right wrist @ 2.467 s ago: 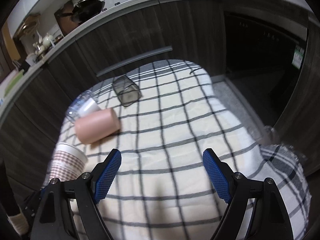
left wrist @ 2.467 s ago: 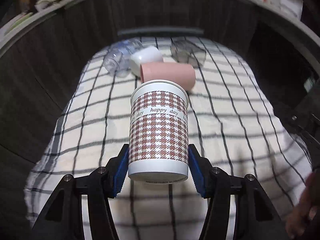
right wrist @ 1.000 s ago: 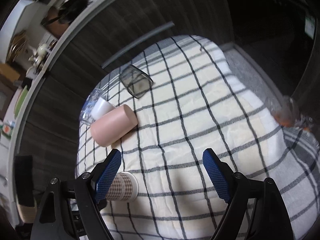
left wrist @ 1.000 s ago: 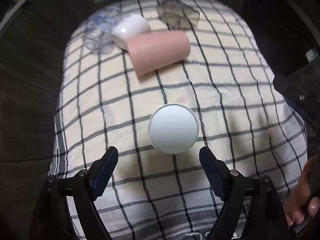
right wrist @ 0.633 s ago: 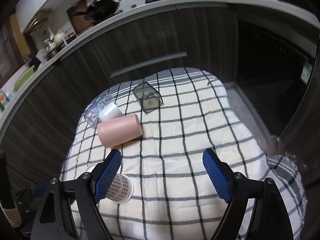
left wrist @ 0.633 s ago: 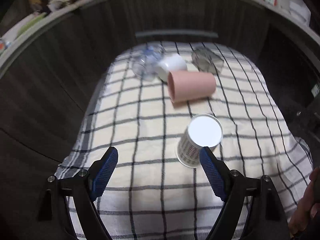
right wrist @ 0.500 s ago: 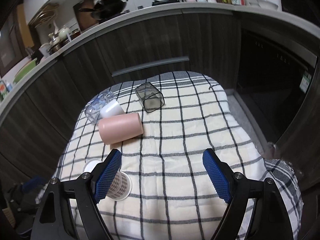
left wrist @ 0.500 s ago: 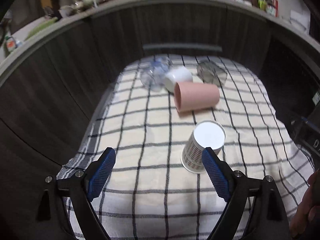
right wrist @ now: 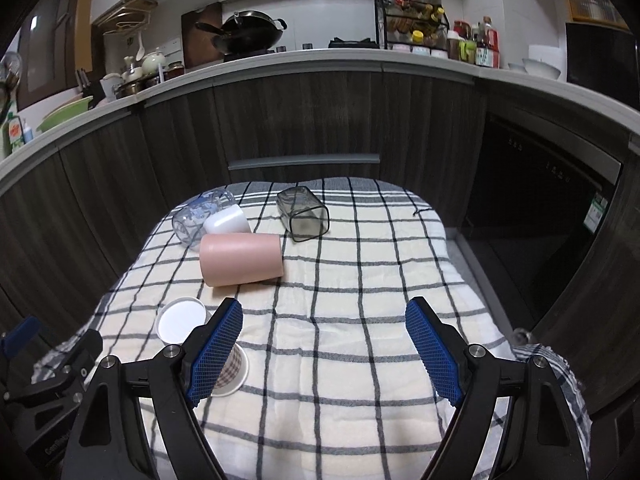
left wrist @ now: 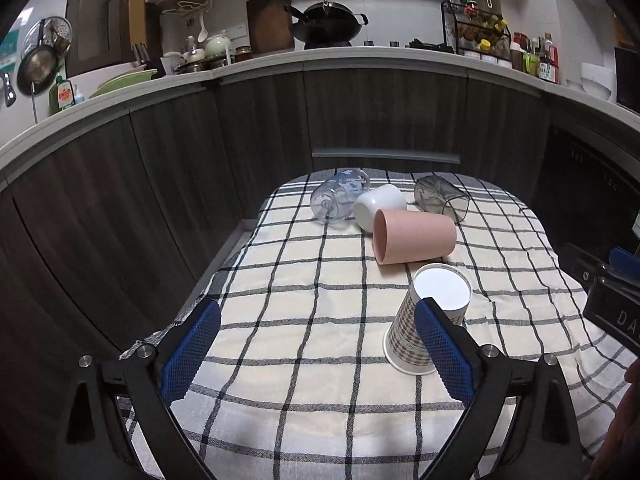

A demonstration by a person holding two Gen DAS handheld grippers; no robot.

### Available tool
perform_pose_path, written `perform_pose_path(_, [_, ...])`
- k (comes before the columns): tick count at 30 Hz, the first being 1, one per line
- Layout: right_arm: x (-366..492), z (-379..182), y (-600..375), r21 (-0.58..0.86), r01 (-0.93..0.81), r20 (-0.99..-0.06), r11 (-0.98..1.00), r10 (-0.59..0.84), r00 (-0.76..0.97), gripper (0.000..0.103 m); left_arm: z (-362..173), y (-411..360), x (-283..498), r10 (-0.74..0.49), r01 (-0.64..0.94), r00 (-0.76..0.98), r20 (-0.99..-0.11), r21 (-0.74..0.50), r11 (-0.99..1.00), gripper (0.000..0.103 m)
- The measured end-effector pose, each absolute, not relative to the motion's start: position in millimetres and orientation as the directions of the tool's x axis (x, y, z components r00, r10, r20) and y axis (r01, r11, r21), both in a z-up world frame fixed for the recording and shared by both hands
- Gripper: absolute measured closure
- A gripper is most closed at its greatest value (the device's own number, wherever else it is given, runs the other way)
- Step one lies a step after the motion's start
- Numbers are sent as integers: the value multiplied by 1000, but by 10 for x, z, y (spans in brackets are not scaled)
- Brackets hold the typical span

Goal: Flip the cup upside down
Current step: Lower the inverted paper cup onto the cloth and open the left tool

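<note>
Since two and a half seconds back, left gripper had let go of the patterned paper cup and drawn back and up from it; earlier the cup sat clamped between the blue pads, now it stood free on the checked cloth. Cup rested mouth down, white base up, rim on the cloth, at the near right of the left wrist view, partly behind the right-hand pad. Left jaws spread wide, nothing between them. Right gripper likewise wide open and empty, hovering above bare cloth; no change in its state across the frames. From the right wrist view the cup showed at near left, half hidden by that gripper's left finger. Camera pitch had lifted in the last half second: kitchen counter and wok now in view where only cabinet fronts showed before. Other cups unmoved: pink cup on its side just beyond the paper cup, white cup and clear glass lying behind it, dark square tumbler on its side at far right. Judgement: flip looked done for this cup, which seemed stable; four others lay unturned, should they be wanted.
</note>
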State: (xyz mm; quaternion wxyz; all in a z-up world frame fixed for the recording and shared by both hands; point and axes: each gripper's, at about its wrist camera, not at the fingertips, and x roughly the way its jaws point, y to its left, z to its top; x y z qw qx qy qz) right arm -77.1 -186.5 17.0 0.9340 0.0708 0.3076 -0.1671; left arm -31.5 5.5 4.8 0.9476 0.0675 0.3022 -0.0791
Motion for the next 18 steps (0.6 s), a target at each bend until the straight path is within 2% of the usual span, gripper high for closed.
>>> perform_pose_path(11, [-882,214,-1717,-35,347,-517,937,-314,796,18,86,110,-430,-141,192,850,-508,50,980,3])
perform_pose_path(13, [-900,233,-1699,-40,345,-503,938,-318,804,14,89,114,-433,-145,193,850,-506,45,980,2])
perform_pose_path(18, [-918,257,-1674,-43,340,-493,939,-316,811,14,104,126,-443,-142,186,855,-499,40,982,2])
